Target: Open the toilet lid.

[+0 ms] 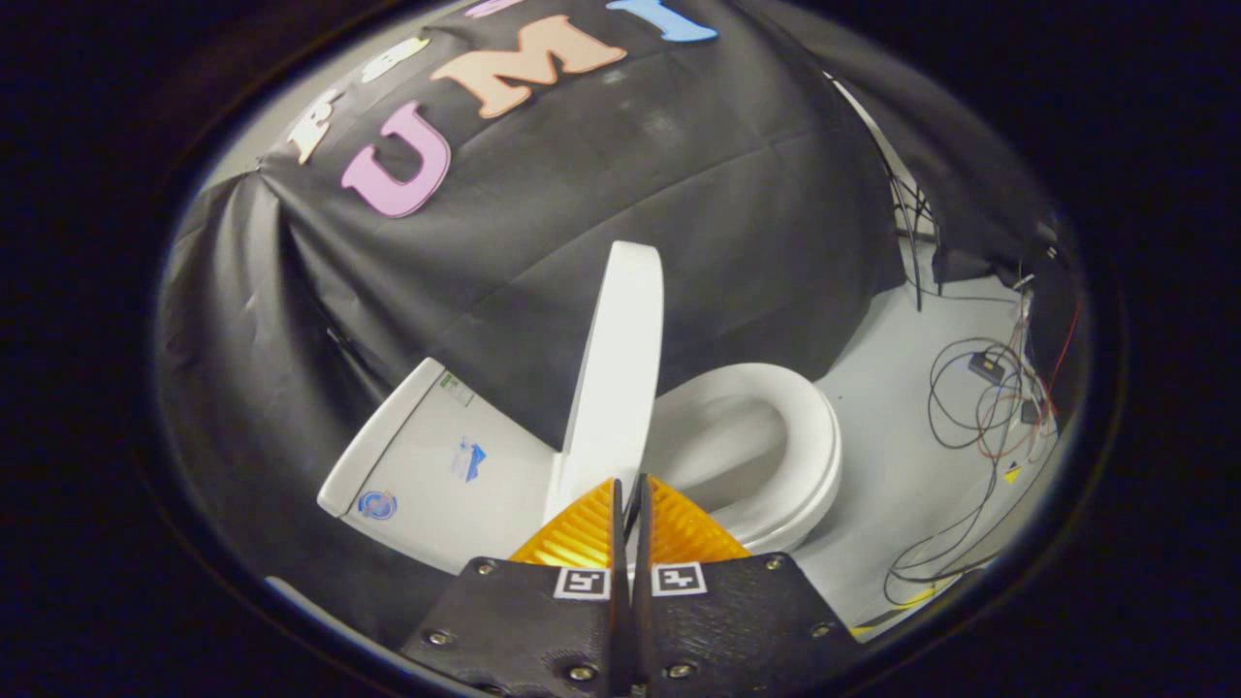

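The white toilet lid (618,368) stands raised and nearly upright, seen edge-on, just beyond my fingertips. To its right lies the white seat ring (810,436) over the bowl, uncovered. The white tank (427,465) sits to the lid's left, against the black cloth wall. My gripper (630,482) is shut, its two fingers pressed together with only a thin slit between them and nothing held. The fingertips (591,519) point at the lid's lower part, close to it; whether they touch it I cannot tell.
The black cloth wall (543,242) hangs close behind the tank and lid. Loose cables and small boxes (979,397) lie on the pale floor (892,485) to the right of the toilet.
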The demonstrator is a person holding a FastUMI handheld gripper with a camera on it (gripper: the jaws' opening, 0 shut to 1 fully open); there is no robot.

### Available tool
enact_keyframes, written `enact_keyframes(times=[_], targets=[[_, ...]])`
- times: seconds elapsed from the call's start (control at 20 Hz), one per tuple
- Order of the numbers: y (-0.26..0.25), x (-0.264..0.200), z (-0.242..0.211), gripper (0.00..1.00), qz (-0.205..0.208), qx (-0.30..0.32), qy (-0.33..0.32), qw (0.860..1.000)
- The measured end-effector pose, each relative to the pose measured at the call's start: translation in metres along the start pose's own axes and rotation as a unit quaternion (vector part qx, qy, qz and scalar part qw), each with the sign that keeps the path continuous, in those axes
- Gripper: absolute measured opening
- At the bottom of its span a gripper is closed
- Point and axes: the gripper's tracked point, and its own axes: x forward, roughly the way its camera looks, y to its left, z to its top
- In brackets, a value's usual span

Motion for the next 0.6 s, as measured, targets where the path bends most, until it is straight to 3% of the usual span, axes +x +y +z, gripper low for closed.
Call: enact_keyframes(times=[0.6], targets=[[0.057, -0.008, 0.010, 0.02, 0.010, -0.095, -0.021, 0.995]])
